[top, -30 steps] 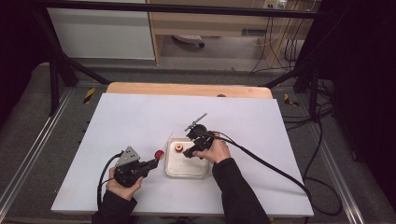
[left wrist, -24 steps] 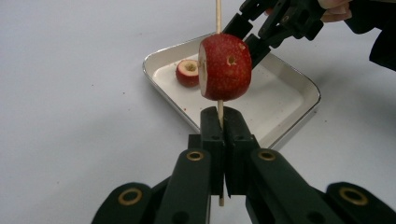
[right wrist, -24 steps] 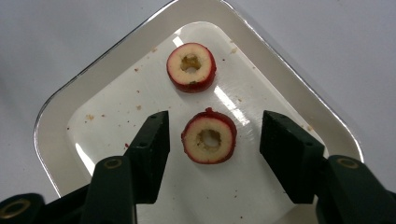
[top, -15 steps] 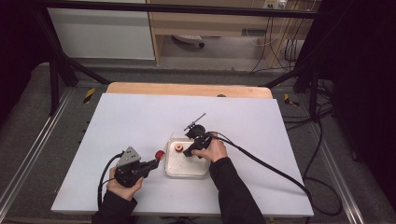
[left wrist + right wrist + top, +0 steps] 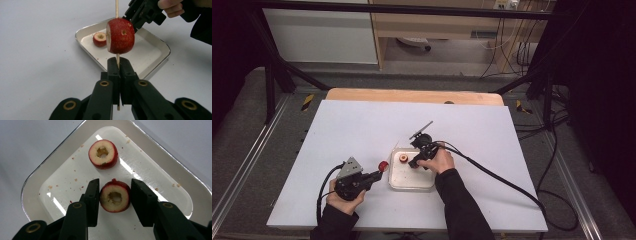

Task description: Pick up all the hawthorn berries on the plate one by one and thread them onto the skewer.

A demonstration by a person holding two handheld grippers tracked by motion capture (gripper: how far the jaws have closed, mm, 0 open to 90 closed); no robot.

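Nearest, the left gripper (image 5: 117, 72) has its black jaws pressed together on a thin wooden skewer (image 5: 116, 7), which stands upright and runs through a red cored fruit piece (image 5: 120, 35), just left of the shallow white rectangular tray (image 5: 394, 182). A little farther and to the right, the right gripper (image 5: 115, 200) reaches down into the tray, its jaws set either side of a second red cored fruit half (image 5: 115, 198), one jaw touching it and the other a sliver apart, so not quite clamped. Beyond it lies a third cored fruit half (image 5: 103, 154).

These pieces look light, soft and crumbly; I would grip the red skin sides gently, leaving the hollow centre free for the skewer.

In all: three fruit pieces, one skewer, one tray, two grippers.
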